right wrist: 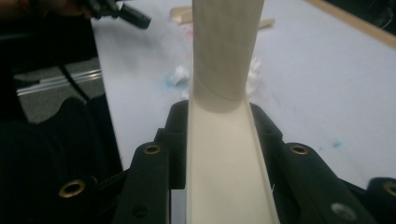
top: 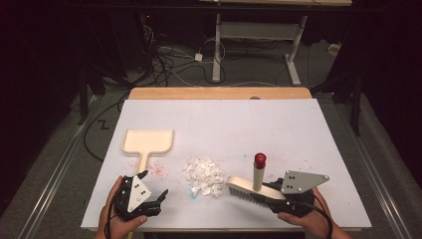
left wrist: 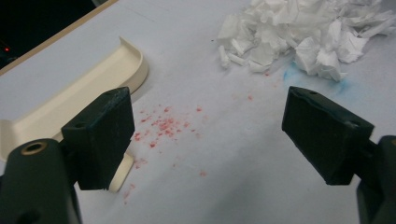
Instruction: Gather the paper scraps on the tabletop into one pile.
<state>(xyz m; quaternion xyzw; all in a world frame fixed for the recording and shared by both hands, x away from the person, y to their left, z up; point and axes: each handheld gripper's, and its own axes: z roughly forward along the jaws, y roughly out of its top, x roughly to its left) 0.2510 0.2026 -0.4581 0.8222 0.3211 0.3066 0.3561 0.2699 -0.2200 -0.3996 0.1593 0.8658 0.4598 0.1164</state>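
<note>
— Over on the left of the white tabletop (top: 278, 124), what do you see?

— A cream dustpan (top: 148, 141) lying flat, its handle pointing toward the person. Just below it are the left tongs (top: 155, 186), held in the person's left hand (top: 112, 219), jaws spread wide with nothing between them. Seen from the left gripper view, one jaw sits close over the tip of the dustpan handle, and red specks (left wrist: 161, 126) are scattered on the surface between the jaws.

— And in the middle?

— A heap of torn white paper scraps (top: 204, 175), with a faint blue smudge (left wrist: 292, 74) at its near edge.

— To the right?

— A cream brush (top: 249, 191) with a red-capped handle (top: 259, 172) standing upright, bristles down, touching the right side of the heap. The right tongs (right wrist: 218, 116) pinch the brush body; the right gripper view shows both jaws pressed against its sides.

— What about the room?

— Dark. A wooden strip (top: 219, 93) edges the far side of the tabletop. Beyond it, tangled cables (top: 169, 62) lie on grey carpet beside the white legs of another desk (top: 256, 35).
</note>
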